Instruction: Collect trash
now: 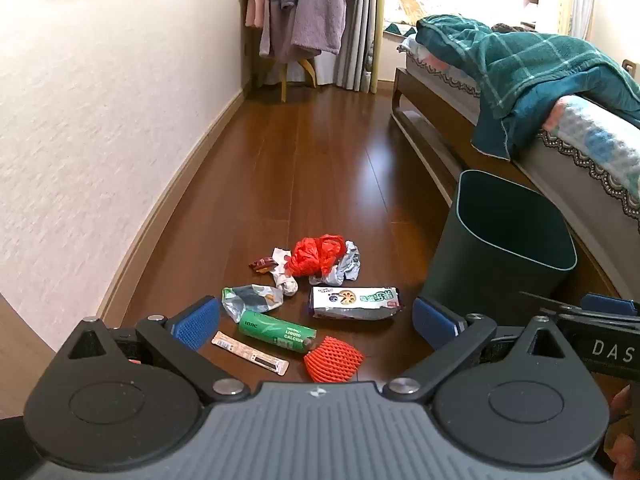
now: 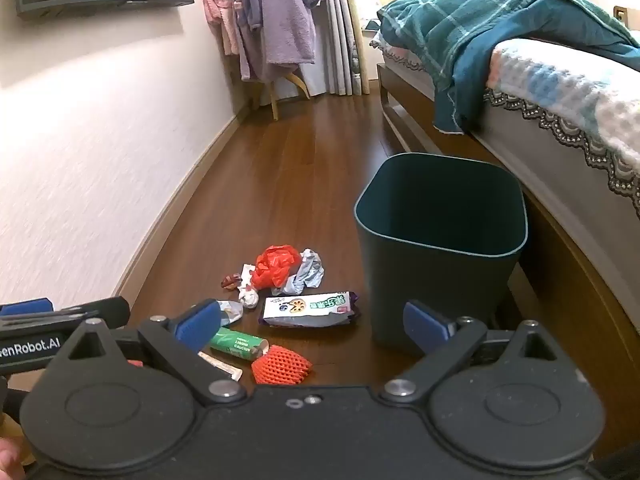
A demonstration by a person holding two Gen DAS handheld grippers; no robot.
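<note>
Trash (image 1: pixel 304 304) lies scattered on the wooden floor (image 1: pixel 320 152) in the left wrist view, left of a dark green bin (image 1: pixel 500 248); the left gripper (image 1: pixel 316 320) hovers above, jaws wide, empty. Right wrist view: the right gripper (image 2: pixel 312 324) gapes empty too, litter and bin ahead.
</note>
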